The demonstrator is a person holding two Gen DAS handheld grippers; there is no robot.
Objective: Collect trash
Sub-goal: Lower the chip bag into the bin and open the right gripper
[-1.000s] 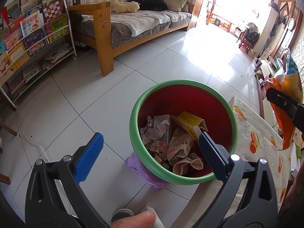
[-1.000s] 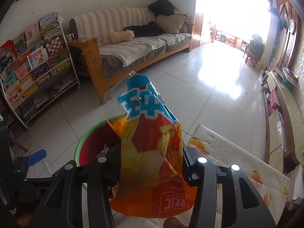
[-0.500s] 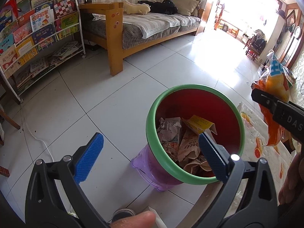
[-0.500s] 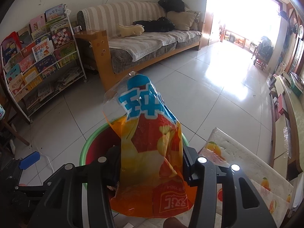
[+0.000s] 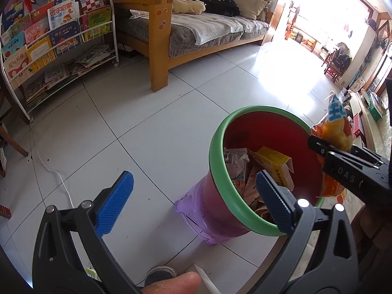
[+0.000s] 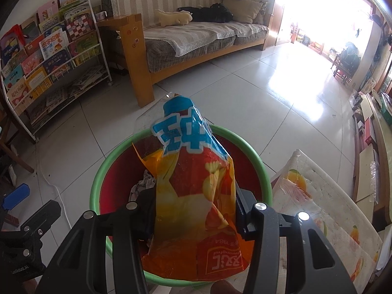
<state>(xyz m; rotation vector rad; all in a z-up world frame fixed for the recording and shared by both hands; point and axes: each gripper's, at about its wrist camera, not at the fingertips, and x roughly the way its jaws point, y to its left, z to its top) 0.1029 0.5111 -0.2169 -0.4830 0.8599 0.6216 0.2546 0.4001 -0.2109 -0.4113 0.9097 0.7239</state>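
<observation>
my right gripper (image 6: 193, 218) is clamped on an orange and blue snack bag (image 6: 196, 196), both fingers pressing its sides, and i hold the bag upright over the open mouth of the waste bin (image 6: 262, 171), its lower end hanging above the near rim. from the left wrist view the same bag (image 5: 335, 132) sits at the bin's right edge, pinched in the black right gripper (image 5: 343, 161). my left gripper (image 5: 193, 203) is spread wide with nothing between its blue pads (image 5: 115, 203), one to the left of the bin and one in front of its green rim (image 5: 220, 178). inside the red bin i see crumpled paper (image 5: 235, 161) and a yellow carton (image 5: 274, 164). the bin stands on white floor tiles (image 5: 171, 112), beside a table with a fruit-print cloth (image 6: 325, 208).
</observation>
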